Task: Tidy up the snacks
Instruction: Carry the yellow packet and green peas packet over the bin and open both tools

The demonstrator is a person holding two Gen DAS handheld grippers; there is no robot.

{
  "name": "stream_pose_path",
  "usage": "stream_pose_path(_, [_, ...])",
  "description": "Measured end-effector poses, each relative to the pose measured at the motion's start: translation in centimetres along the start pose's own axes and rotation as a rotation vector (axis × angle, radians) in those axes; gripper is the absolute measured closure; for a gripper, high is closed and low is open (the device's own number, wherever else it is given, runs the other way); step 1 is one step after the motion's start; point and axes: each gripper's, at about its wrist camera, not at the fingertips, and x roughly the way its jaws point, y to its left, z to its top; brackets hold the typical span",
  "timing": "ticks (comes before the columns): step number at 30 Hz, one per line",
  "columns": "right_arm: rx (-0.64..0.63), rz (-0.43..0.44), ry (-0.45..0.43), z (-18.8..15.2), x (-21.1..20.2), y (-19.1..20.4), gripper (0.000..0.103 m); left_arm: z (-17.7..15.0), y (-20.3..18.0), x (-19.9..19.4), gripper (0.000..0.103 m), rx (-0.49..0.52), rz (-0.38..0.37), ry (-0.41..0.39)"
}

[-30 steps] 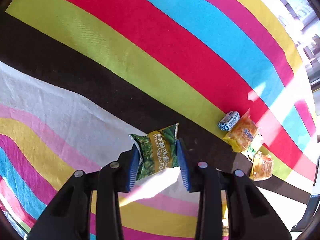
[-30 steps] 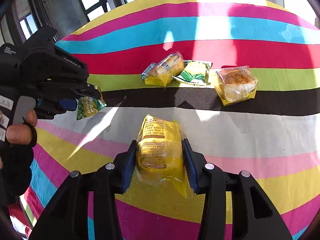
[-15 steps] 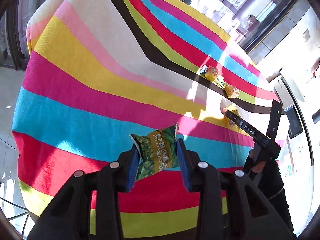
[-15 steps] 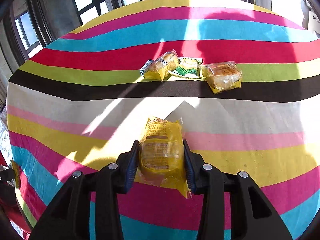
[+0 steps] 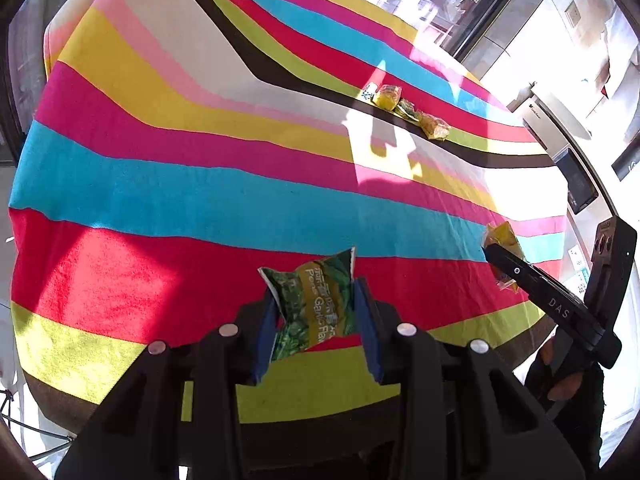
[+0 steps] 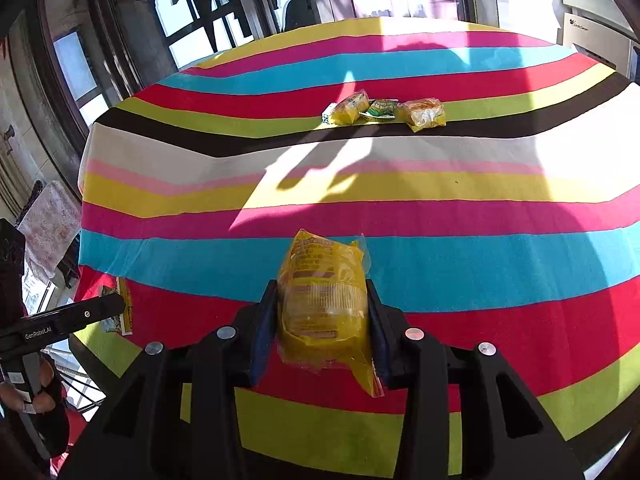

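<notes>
Striped cloth point(image 6: 440, 216), yellow packet point(image 6: 324, 300) lengthwise in right gripper point(image 6: 320, 312)

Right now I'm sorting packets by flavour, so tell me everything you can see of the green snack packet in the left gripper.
The green snack packet is a small glossy foil-like pouch, green with pea pictures and a mustard band reading "Peas Garlic Flav…" beside Chinese characters. It looks sealed and slightly crumpled, its zigzag top edge pointing away. The left gripper pinches it by both sides between blue pads, holding it clear above the striped tablecloth; nothing else touches it.
</notes>
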Motion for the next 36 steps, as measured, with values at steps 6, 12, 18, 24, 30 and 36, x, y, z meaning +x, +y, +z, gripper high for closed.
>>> stream_pose_path(6, [-0.005,-0.021,-0.005,-2.6,-3.4,-0.9,0.063,-0.4,-4.6,1.1,0.066,0.135,-0.035,0.034])
stream_pose_path(12, [0.01,-0.062,-0.01,-4.8,-6.6,-2.9,0.063,-0.7,-9.3,2.3,0.066,0.229,-0.103,0.08])
stream_pose_path(18, [0.092,-0.111,-0.037,-7.4,-10.7,-6.4,0.063,-1.6,-15.0,3.4,0.066,0.353,-0.165,0.125])
stream_pose_path(24, [0.179,-0.175,-0.055,-10.7,-14.9,-10.1,0.063,-3.8,-22.0,4.8,0.066,0.482,-0.265,0.207])
stream_pose_path(30, [0.321,-0.234,-0.108,-14.5,-18.8,-13.9,0.063,-6.5,-28.4,6.1,0.066,0.598,-0.346,0.287])
stream_pose_path(36, [0.421,-0.294,-0.108,-18.1,-20.3,-16.7,0.063,-10.2,-34.0,7.8,0.066,0.734,-0.376,0.375])
